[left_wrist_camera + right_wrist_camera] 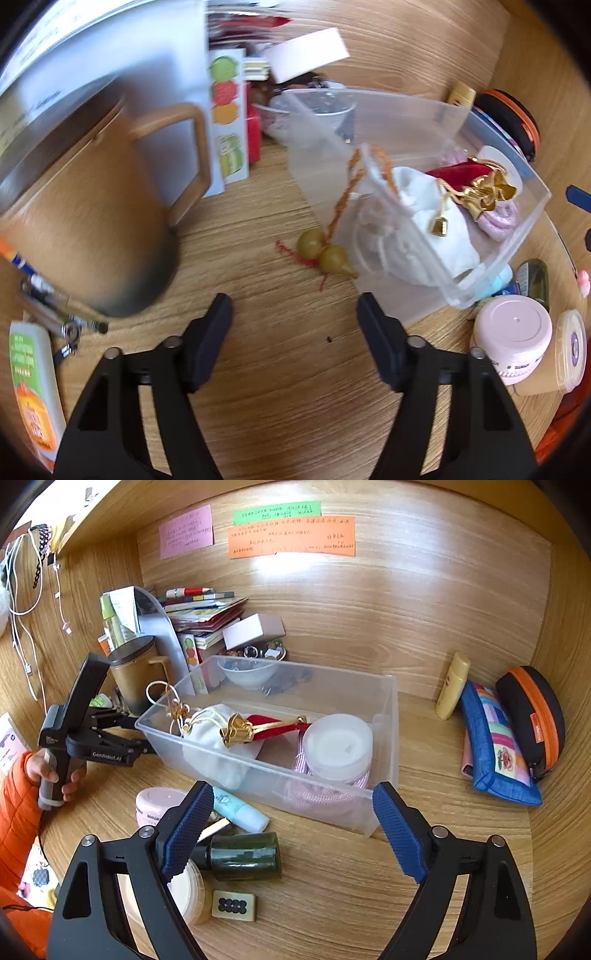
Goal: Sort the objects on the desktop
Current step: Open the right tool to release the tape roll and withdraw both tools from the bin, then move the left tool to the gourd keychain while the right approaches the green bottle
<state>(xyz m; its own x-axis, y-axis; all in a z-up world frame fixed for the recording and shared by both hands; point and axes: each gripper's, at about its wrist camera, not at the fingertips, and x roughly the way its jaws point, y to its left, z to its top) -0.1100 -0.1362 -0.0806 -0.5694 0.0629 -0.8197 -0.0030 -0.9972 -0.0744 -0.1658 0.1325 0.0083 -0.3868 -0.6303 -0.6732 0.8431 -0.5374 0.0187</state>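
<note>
Left claw (pixel 295 321): black fingers spread wide, nothing between them, hovering over bare wood-grain tabletop (pixel 280 387).
Right claw (pixel 293 823): blue-padded fingers spread wide, nothing held, set just before the near wall of the bin.
Clear plastic storage bin (pixel 388 716): on the tabletop, centre; contains a white drawstring cloth pouch (pixel 214 738), a red velvet pouch with gold trim (pixel 266 725), a frosted round-lidded jar (pixel 338 747) and pink cord (pixel 325 794).
Pair of small olive-green gourd charms on an orange braided cord (pixel 325 253): lying on the tabletop just beside the bin's left wall, cord looped up over the rim.
Tan handled mug (pixel 85 206): left of the charms.
Dark green glass bottle (pixel 245 854), pale blue tube (pixel 240 808), pink lidded jar (pixel 155 805), mahjong tile (pixel 233 905): loose before the bin.
Blue patchwork pencil case (pixel 495 746), black-and-orange zip case (pixel 532 716): right, against the wall.
</note>
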